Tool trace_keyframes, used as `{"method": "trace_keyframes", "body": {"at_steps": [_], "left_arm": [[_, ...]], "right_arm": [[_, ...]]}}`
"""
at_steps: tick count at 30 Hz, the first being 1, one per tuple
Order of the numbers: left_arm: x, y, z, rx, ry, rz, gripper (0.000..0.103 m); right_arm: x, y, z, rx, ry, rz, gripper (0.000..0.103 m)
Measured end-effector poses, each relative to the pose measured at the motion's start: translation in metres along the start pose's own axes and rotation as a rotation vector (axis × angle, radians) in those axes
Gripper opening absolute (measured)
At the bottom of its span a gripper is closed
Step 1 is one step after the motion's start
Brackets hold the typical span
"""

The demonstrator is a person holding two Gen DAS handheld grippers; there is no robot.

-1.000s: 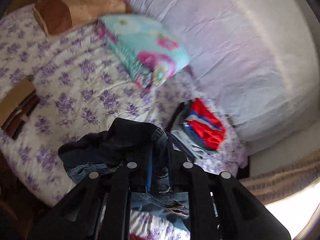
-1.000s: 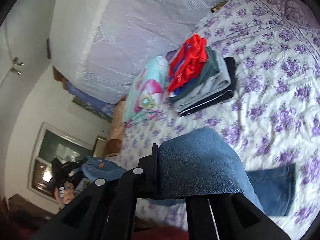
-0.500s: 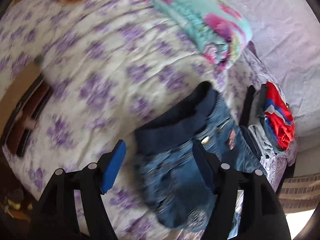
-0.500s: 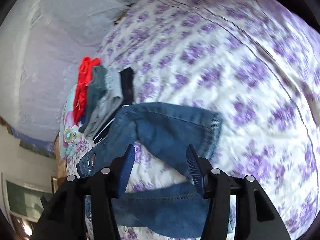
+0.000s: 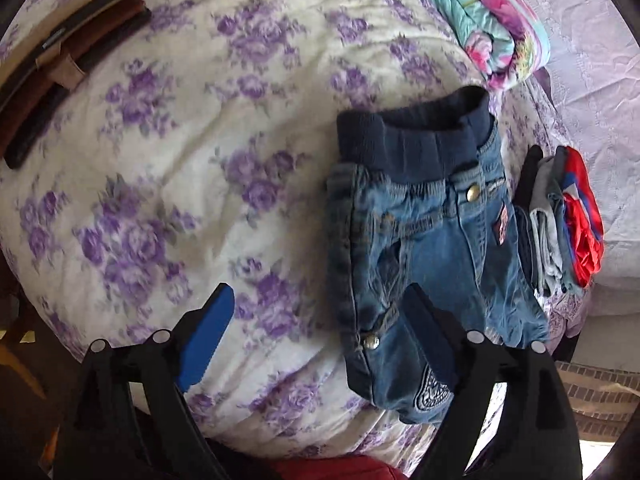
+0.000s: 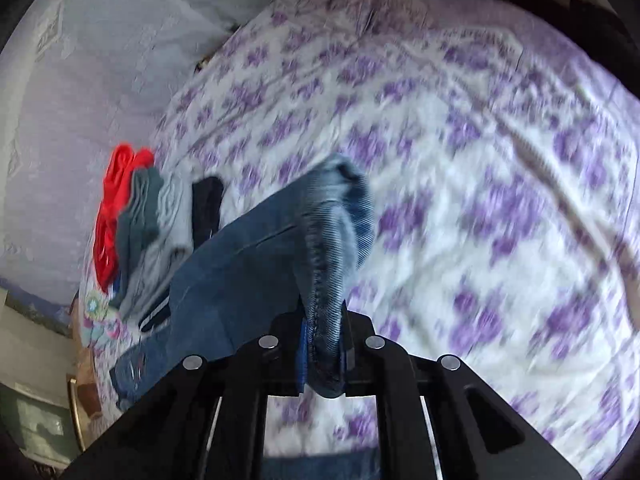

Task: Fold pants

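Landmark: the denim pants (image 5: 420,240) lie on the bed (image 5: 160,184), which has a white cover with purple flowers; every place below is given from them.
Brown and black stack (image 5: 60,64): well left of the pants and farther from you, at the bed's edge.
Left claw (image 5: 316,344): your jaws are opening and stand wide. The blue pad (image 5: 204,344) hangs over bare cover left of the pants; the other finger crosses their lower part. Nothing is pinched.
Pants, left wrist view: flat on the bed, dark ribbed waistband (image 5: 416,132) on the far side, two metal snaps showing.
Turquoise floral quilt (image 5: 492,24): folded, just beyond the waistband.
Folded clothes pile (image 5: 560,220): just right of the pants, red piece outermost.
Right claw (image 6: 322,356): your jaws are closing and pinch a bunched leg hem of the pants (image 6: 332,248), lifted off the bed.
Pants, right wrist view: the rest trails down to the left, toward the folded clothes pile (image 6: 152,224).
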State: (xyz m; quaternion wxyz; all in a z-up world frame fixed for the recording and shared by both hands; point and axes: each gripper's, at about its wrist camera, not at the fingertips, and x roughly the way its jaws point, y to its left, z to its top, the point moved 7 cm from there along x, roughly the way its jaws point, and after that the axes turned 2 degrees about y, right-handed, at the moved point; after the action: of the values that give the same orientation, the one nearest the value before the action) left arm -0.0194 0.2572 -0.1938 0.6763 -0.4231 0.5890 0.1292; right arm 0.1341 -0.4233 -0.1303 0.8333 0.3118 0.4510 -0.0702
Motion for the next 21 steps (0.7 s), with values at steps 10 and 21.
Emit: {"method": "trace_keyframes", "body": {"at_steps": [10, 21], "left_arm": [[0.018, 0.007, -0.018, 0.007, 0.022, 0.014, 0.085], [0.036, -0.016, -0.005, 0.107, 0.053, 0.074, 0.091]], "right_arm": [[-0.047, -0.059, -0.107, 0.146, 0.130, 0.153, 0.063], [-0.036, -0.042, -0.232, 0.099, 0.228, 0.156, 0.029]]}}
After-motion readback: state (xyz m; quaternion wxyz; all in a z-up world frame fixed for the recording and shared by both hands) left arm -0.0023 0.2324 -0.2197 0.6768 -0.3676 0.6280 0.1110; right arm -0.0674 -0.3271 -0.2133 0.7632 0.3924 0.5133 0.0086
